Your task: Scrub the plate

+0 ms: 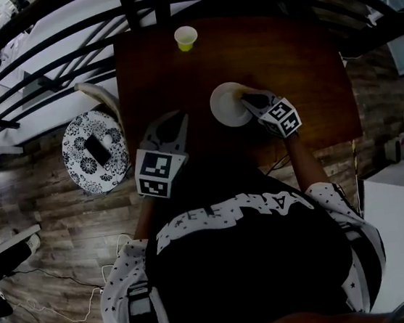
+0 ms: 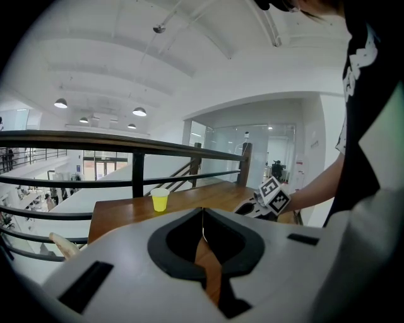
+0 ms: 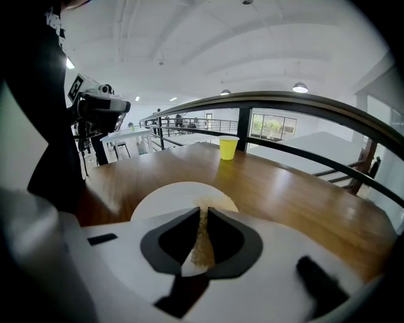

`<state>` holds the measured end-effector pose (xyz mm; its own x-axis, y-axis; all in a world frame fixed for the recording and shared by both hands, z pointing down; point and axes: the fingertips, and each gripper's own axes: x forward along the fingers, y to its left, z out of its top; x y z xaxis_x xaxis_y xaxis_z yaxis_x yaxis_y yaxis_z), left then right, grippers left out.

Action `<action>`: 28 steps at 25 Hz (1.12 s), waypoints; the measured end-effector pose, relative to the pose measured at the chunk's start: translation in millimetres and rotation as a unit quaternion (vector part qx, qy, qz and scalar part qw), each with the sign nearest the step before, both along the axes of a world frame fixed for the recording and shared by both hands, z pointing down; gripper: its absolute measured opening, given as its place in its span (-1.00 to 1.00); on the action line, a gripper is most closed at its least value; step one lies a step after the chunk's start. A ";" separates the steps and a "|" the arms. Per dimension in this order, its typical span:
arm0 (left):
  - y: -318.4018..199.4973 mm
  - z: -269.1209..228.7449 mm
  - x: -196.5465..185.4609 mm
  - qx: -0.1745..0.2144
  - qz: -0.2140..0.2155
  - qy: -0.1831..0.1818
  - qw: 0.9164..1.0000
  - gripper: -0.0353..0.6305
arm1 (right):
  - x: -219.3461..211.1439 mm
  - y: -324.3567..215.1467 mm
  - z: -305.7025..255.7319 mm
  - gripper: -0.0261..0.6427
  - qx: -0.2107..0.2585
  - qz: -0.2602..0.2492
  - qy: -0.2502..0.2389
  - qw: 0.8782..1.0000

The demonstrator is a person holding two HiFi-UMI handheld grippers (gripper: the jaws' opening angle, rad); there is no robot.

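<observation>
Beside a black metal railing [image 1: 142, 2], the dark brown wooden tabletop [image 1: 292, 58] is carrying just two things: a round white plate [image 1: 226, 106] near its middle, a little toward your edge, and a small yellow paper cup [image 1: 186, 37] by the far edge, well apart from the plate.

You are reaching your right gripper [image 1: 247, 100] over the plate's right rim. Its jaws are pinching a thin tan grainy scrub pad [image 3: 202, 243], though I cannot tell whether the pad is touching the plate.

You are holding your left gripper [image 1: 175, 118] near the tabletop's left edge, apart from the plate, with its jaws drawn together on nothing; only bare wood is showing through the slit below the tips.

That is where the risk is lying. Nothing is steadying the plate, and the wood is looking smooth and glossy, so a firm stroke is likely to send the plate skating, toward the cup if you are pushing away from yourself. Pressing down at the rim rather than the middle could be tipping the plate up. The pad is thin and only narrowly pinched, so dragging it hard sideways may be pulling it out of the jaws, leaving bare jaw tips scraping the plate.
</observation>
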<state>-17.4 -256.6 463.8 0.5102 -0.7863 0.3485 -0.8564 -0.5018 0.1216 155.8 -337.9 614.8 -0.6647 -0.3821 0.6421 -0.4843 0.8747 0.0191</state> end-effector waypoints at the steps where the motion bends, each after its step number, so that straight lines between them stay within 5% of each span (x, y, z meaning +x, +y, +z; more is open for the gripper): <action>1: 0.0 -0.6 0.7 0.000 0.002 0.000 1.000 -0.85 | 0.6 0.1 -1.3 -0.79 0.000 0.005 -0.004 1.000; 28: 11.2 -4.4 14.7 0.004 0.050 0.002 0.999 -0.85 | 1.4 45.3 -3.1 -0.79 -0.018 0.059 -0.034 0.997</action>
<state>-2.7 -245.4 459.4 0.5882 -0.7340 0.3396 -0.8012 -0.5860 0.1211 157.3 -292.6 611.8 -0.6584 -0.4375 0.6124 -0.5836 0.8106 -0.0483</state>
